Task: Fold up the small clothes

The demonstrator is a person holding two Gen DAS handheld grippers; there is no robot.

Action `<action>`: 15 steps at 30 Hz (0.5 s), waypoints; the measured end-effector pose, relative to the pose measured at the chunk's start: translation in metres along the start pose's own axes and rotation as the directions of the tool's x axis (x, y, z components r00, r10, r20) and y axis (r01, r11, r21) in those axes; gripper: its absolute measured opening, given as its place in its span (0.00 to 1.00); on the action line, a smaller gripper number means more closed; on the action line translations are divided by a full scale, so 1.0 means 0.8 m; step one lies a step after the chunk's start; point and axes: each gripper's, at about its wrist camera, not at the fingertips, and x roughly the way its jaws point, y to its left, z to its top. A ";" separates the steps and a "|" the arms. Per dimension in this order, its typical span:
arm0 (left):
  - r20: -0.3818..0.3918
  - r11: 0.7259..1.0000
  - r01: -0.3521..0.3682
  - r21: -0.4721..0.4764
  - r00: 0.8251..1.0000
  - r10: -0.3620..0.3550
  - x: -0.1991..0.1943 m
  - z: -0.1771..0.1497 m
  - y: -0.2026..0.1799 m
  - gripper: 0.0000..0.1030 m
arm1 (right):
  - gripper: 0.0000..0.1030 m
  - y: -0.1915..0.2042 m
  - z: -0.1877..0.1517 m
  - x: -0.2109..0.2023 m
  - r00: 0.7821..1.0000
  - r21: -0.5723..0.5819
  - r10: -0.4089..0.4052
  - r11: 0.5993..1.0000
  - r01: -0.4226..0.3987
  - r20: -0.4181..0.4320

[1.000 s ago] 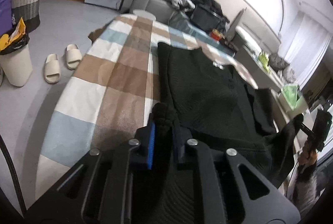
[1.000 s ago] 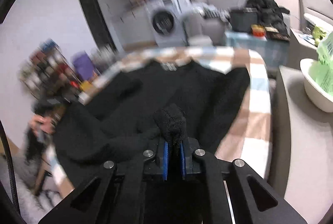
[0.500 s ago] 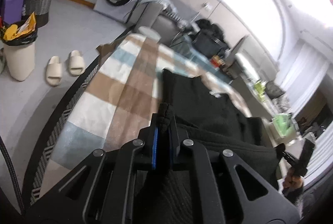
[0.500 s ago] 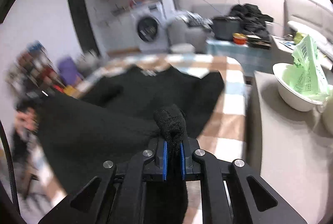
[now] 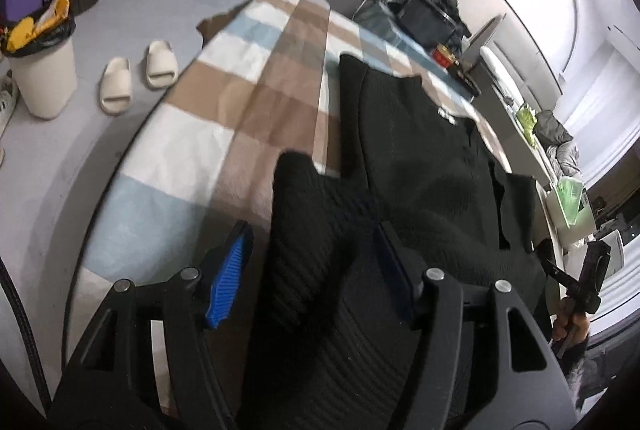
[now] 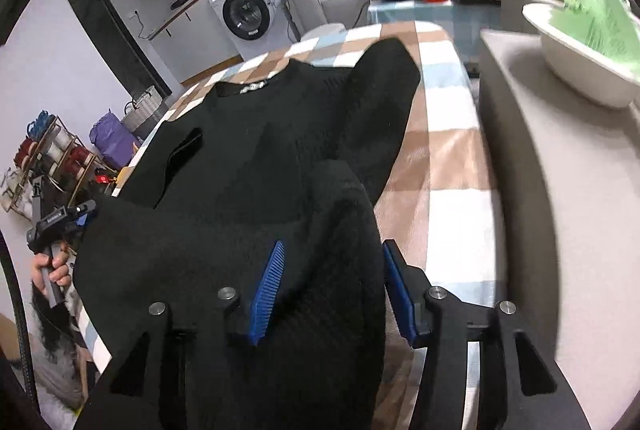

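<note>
A black knit sweater (image 5: 432, 166) lies on the checked cloth of the table (image 5: 248, 86), collar at the far end; it also shows in the right wrist view (image 6: 256, 158). Its hem is doubled back over the body. My left gripper (image 5: 316, 250) is open, and a ribbed hem corner (image 5: 312, 222) lies loose between its jaws. My right gripper (image 6: 332, 270) is open too, with the other hem corner (image 6: 340, 214) draped between its blue pads (image 6: 268, 286).
A grey counter (image 6: 560, 190) with a white bowl (image 6: 580, 70) runs along the table's right side. Slippers (image 5: 136, 74) and a bin (image 5: 44, 74) stand on the floor to the left. A sofa, a washing machine (image 6: 244, 10) and a side table lie beyond.
Both grippers have gone from shut on the sweater's hem corners to open. The hem has been carried forward and now rests on the sweater's body.
</note>
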 end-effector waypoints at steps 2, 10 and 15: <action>-0.006 1.000 0.014 -0.003 1.000 -0.014 0.003 -0.004 0.000 0.39 | 0.52 -0.004 0.000 0.004 1.000 0.018 0.011 1.000 -0.010 -0.024; 0.094 0.995 0.100 0.015 0.990 -0.101 -0.036 -0.013 -0.002 0.05 | 0.47 -0.002 -0.005 -0.001 0.995 0.003 0.091 0.996 -0.091 -0.041; 0.166 0.992 0.124 0.031 0.978 -0.127 -0.061 -0.008 -0.011 0.04 | 0.09 0.014 -0.015 -0.017 0.999 -0.082 0.049 0.996 -0.047 0.020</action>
